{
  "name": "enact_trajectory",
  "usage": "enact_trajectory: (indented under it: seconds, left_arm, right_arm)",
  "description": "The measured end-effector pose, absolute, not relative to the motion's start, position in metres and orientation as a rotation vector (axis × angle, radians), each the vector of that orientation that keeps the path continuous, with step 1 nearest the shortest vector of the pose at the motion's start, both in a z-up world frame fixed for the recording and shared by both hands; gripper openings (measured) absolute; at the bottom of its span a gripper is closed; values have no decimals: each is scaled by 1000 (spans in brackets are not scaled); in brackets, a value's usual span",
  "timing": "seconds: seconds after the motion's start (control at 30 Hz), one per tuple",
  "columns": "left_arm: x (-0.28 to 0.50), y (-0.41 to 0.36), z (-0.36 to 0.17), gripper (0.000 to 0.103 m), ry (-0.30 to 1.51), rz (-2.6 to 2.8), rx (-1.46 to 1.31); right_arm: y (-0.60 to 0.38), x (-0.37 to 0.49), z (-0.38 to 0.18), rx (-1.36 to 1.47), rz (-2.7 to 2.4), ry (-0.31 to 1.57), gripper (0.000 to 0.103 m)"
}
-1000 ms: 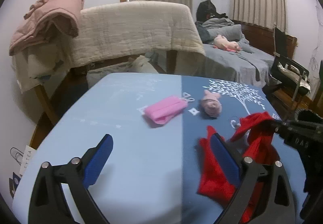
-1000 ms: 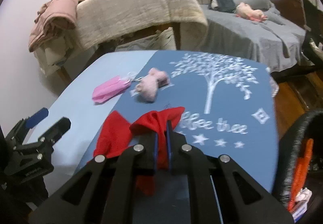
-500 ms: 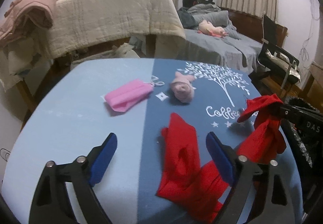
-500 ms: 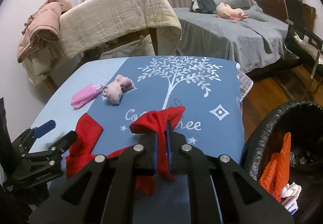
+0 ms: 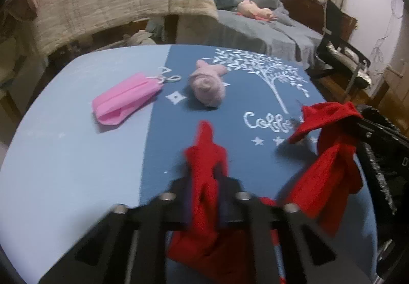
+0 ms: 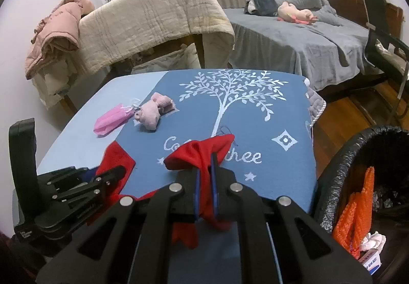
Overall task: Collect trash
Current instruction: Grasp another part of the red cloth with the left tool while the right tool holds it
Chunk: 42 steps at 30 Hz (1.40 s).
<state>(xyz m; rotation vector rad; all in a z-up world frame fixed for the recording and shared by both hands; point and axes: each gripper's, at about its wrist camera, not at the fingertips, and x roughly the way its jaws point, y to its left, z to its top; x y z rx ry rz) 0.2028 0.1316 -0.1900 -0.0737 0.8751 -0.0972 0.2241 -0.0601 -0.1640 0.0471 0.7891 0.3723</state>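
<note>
A red cloth (image 5: 207,169) lies at the near edge of the blue table (image 5: 76,135). My left gripper (image 5: 204,197) is shut on it, the cloth pinched between the blue pads. My right gripper (image 6: 204,181) is shut on a second red cloth (image 6: 202,148) and holds it above the table's near right side; that cloth also shows hanging in the left wrist view (image 5: 329,153). The left gripper (image 6: 102,179) shows at lower left in the right wrist view. A black-lined trash bin (image 6: 358,169) stands to the right of the table.
A pink folded pouch (image 5: 125,100) and a small pink rolled sock (image 5: 207,87) lie mid-table. The bin holds orange netting (image 6: 358,204) and paper. A blanket-draped chair (image 6: 153,25) stands behind the table, a bed (image 6: 294,36) beyond, a black chair (image 5: 342,54) at right.
My left gripper moved forward and to the right and closed on the red cloth on the table. My right gripper lifted its red cloth and shifted toward the bin side.
</note>
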Motion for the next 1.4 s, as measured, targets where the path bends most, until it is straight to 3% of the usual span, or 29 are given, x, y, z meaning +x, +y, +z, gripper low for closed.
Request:
enact_trajectory:
  seconds: [1.4]
  left_arm:
    - [134, 78, -58, 7, 565, -183, -63]
  right_arm:
    - [-101, 153, -64, 60, 341, 591, 7]
